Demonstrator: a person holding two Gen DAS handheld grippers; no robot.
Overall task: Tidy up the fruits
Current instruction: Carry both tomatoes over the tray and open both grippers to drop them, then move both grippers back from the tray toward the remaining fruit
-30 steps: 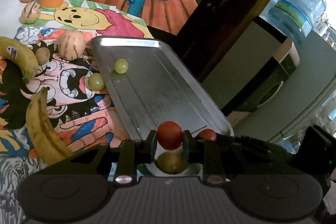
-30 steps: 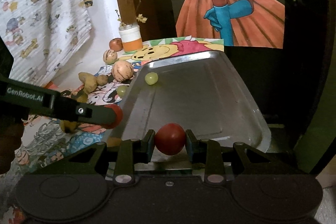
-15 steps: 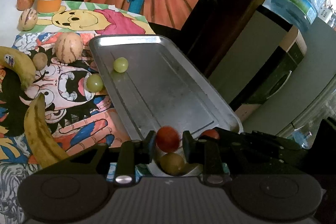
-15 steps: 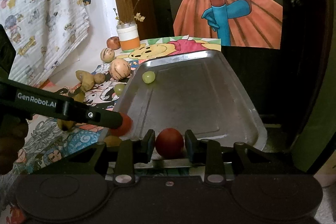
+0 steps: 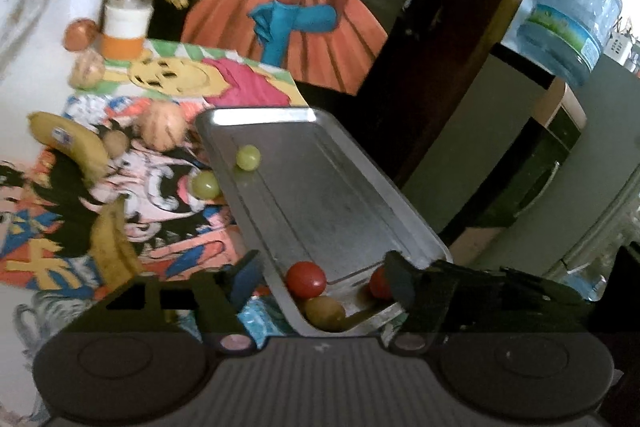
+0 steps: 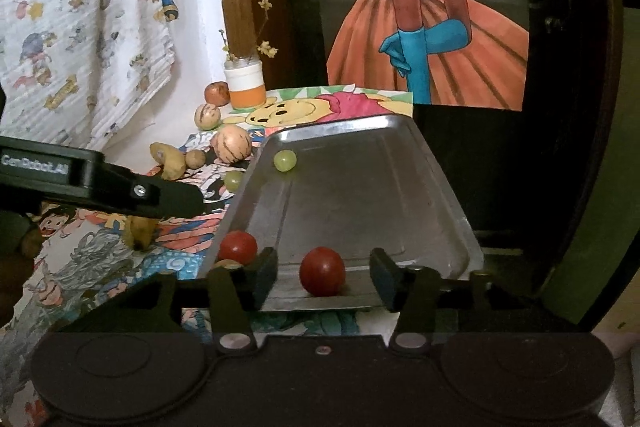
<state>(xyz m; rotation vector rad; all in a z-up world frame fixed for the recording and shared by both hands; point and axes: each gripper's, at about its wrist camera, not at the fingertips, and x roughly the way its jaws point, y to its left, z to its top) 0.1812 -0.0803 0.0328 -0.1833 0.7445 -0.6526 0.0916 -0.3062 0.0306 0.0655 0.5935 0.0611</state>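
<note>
Dim indoor light, glare on the tray (image 5: 260, 115), motion blur, fisheye-bent edges.

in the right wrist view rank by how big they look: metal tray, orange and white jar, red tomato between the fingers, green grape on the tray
1. metal tray
2. orange and white jar
3. red tomato, though it sits nearest the camera, so its true size against the jar is unsure
4. green grape

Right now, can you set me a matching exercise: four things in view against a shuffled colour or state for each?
Things:
1. left gripper
2. tray
3. jar
4. stickered banana

Colour or state:
a. yellow
b. white and orange
c. open
d. silver

Pairs: 1-c, 2-d, 3-b, 4-a
</note>
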